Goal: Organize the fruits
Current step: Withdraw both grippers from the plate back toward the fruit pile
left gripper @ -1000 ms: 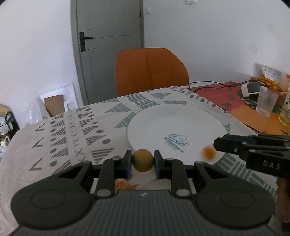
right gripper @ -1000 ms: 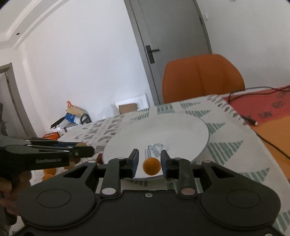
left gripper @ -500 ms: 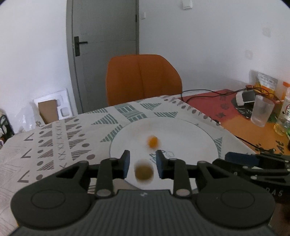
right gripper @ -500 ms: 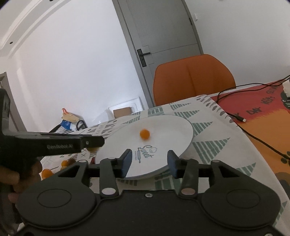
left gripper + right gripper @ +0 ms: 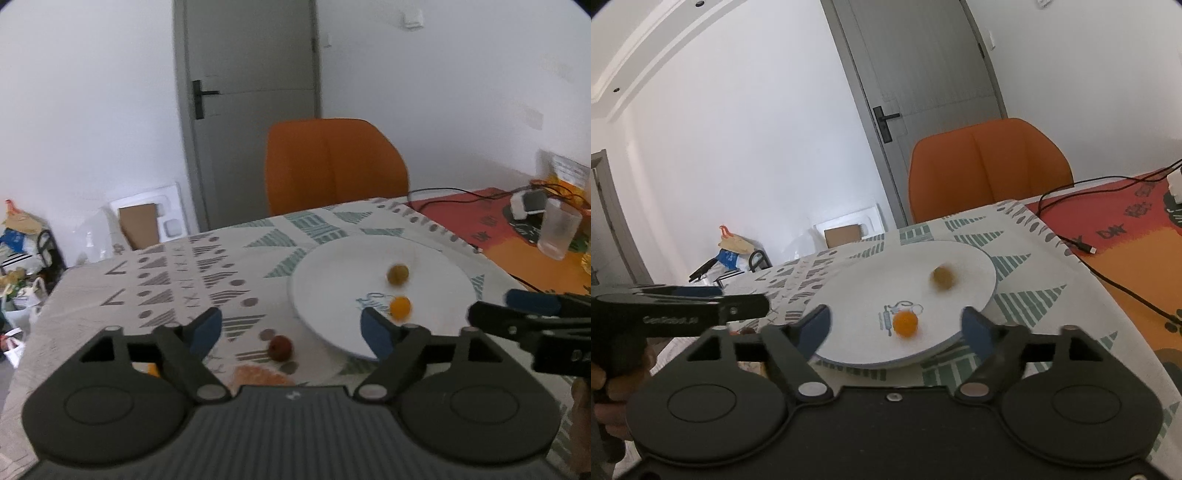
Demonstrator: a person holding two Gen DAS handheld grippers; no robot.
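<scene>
On the tabletop (image 5: 88,291), covered by a patterned cloth of grey and green triangles, sits a broad white plate (image 5: 332,266) with a small printed logo, and behind the far edge stands an orange chair (image 5: 334,166). Both grippers hover at the near side of the plate with nothing between their fingers: the left gripper (image 5: 291,328) has its jaws spread wide, and the right gripper (image 5: 897,326) is equally wide apart. Two small round fruits lie on the plate, apart from each other: an orange fruit (image 5: 905,324) next to the logo, and a dull olive-brown fruit (image 5: 942,277) farther back, blurred in both views. Off the plate, on the cloth just beside its near left rim, rests a small dark red fruit (image 5: 280,348). A clear plastic cup (image 5: 558,232) stands well apart at the right.
</scene>
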